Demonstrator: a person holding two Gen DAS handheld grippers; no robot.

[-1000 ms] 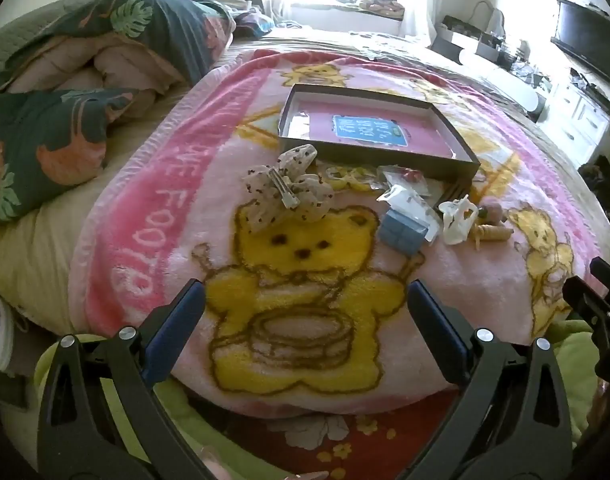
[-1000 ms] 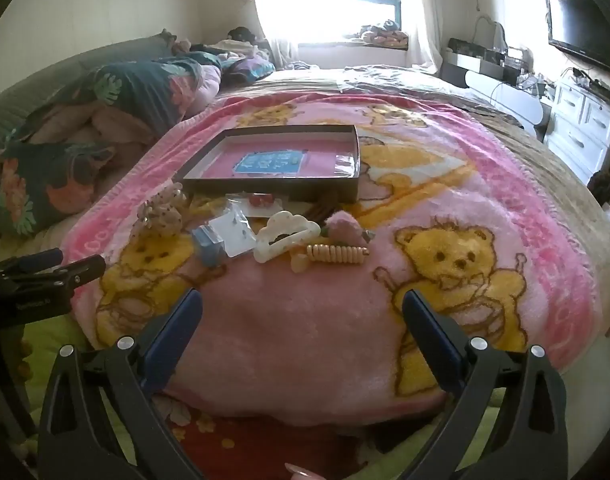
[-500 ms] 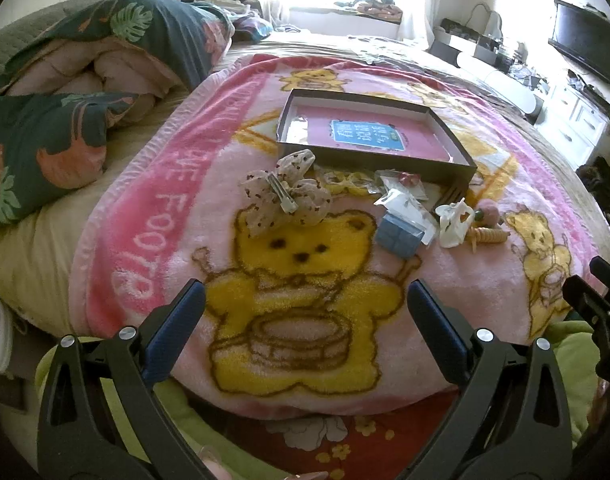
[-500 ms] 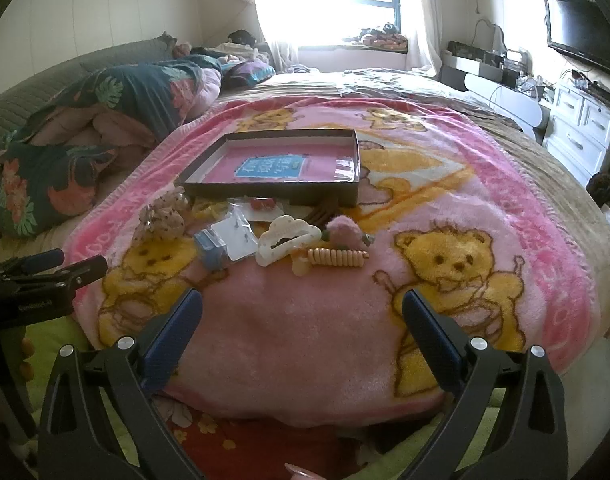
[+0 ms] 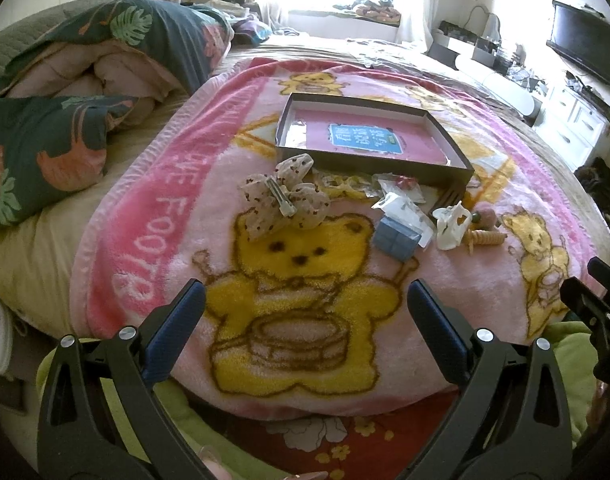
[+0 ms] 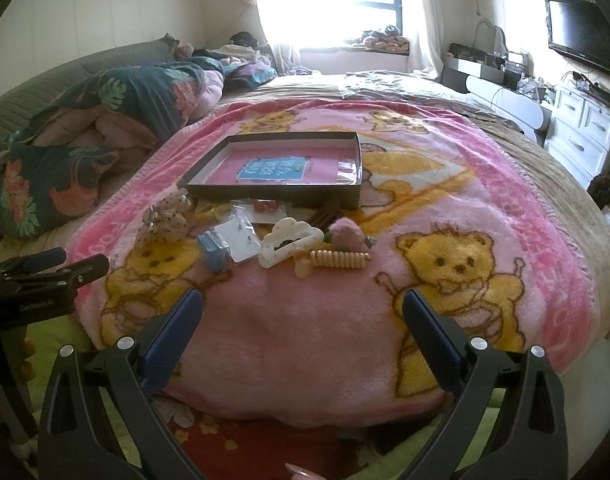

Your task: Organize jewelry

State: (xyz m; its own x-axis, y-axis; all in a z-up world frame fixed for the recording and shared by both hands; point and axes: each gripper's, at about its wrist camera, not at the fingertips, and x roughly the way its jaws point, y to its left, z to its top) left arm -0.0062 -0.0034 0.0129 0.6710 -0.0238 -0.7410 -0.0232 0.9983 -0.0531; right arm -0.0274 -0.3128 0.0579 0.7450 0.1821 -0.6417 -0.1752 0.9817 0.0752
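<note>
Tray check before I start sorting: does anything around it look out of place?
Yes. The tray holds only a blue card, while the accessories lie loose on the blanket in front of it: bow, white claw clip, blue box, spiral clip. Nothing looks broken.

Bed under a pink teddy-bear blanket (image 5: pixel 153 216), shallow dark box (image 5: pixel 369 136) toward twelve o'clock, spotted bow clip (image 5: pixel 285 200), blue box (image 5: pixel 395 238), white claw clip (image 6: pixel 289 240), spiral hair tie (image 6: pixel 337 259) scattered nearer, floral quilt (image 5: pixel 45 144) at nine o'clock.
</note>
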